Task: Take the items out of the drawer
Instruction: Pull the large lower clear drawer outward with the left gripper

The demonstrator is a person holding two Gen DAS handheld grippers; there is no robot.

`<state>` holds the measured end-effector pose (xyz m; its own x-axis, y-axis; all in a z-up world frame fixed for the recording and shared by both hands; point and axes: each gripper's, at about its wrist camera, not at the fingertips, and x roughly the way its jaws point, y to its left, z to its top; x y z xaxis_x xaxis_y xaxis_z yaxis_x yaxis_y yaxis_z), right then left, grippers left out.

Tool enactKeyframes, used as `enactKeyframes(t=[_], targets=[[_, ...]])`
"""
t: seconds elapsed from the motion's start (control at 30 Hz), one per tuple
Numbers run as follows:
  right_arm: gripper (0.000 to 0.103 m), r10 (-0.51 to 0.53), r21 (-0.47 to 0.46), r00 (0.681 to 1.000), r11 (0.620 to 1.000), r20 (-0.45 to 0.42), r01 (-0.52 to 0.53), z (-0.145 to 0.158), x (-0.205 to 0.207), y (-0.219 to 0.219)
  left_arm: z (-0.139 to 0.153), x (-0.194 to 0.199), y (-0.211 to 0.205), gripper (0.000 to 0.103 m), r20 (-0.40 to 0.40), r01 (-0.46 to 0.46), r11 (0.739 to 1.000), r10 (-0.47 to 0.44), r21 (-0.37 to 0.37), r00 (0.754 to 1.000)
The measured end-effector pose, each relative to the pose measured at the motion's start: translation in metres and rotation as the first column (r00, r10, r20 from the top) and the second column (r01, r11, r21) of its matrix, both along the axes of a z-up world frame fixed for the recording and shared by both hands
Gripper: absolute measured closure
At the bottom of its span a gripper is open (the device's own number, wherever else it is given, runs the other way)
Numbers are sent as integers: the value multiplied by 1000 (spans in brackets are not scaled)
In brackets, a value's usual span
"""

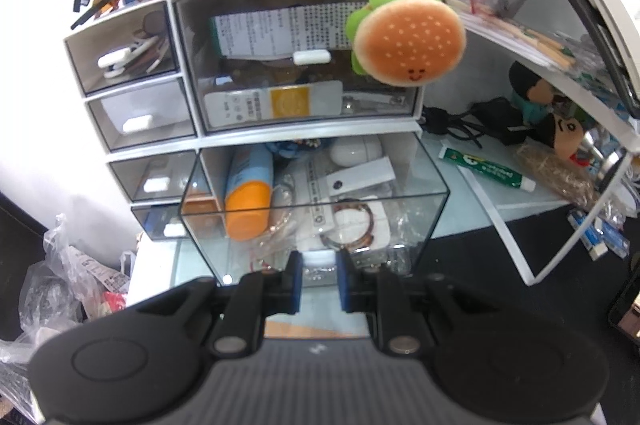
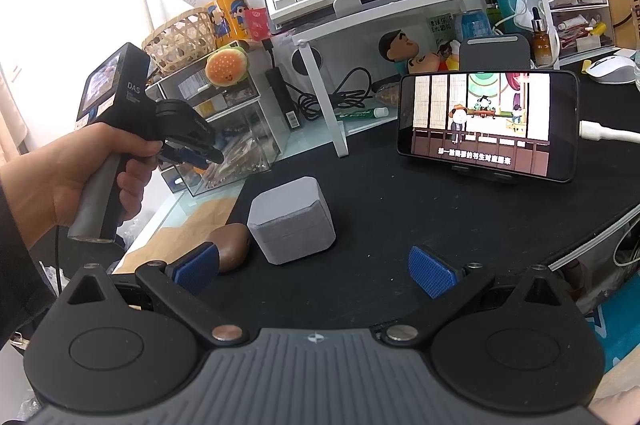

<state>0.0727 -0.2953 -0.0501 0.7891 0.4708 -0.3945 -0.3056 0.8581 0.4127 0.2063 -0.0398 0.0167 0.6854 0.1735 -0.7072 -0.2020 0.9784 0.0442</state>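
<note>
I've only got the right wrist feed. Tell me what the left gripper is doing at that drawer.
Observer: The left gripper is closed on the white handle of the clear drawer, which stands pulled out.
Operator: Name what's nearest the front inside.
Observer: A rose-gold ring-shaped bracelet lies just behind the handle, among plastic packets.
Operator: Report anything bulky on the left.
Observer: An orange-capped tube lies lengthwise along the drawer's left side.

Both grippers have black bodies, ribbed grey centres, silver pivot screws, blue textured pads (image 2: 434,271); a bare-skinned hand (image 2: 72,181) shows.
</note>
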Motion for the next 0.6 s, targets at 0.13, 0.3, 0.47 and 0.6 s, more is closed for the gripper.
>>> enactKeyframes(t=[0.13, 0.3, 0.47, 0.6], targets=[[0, -1, -2, 1000, 1000, 2, 1, 1, -1, 0, 1, -1, 1, 84, -1, 1, 1000, -1, -2, 1000], [0, -3, -5, 1000, 1000, 5, 3, 2, -1, 0, 2, 0, 1, 84, -5, 4, 1000, -4, -2, 1000], [0, -4, -7, 1000, 1000, 7, 4, 3, -2, 0, 2, 0, 2, 84, -4, 7, 1000, -7, -4, 1000], [0, -6, -9, 1000, 1000, 9, 6, 3, -3, 0, 2, 0, 3, 84, -4, 9, 1000, -9, -7, 1000]])
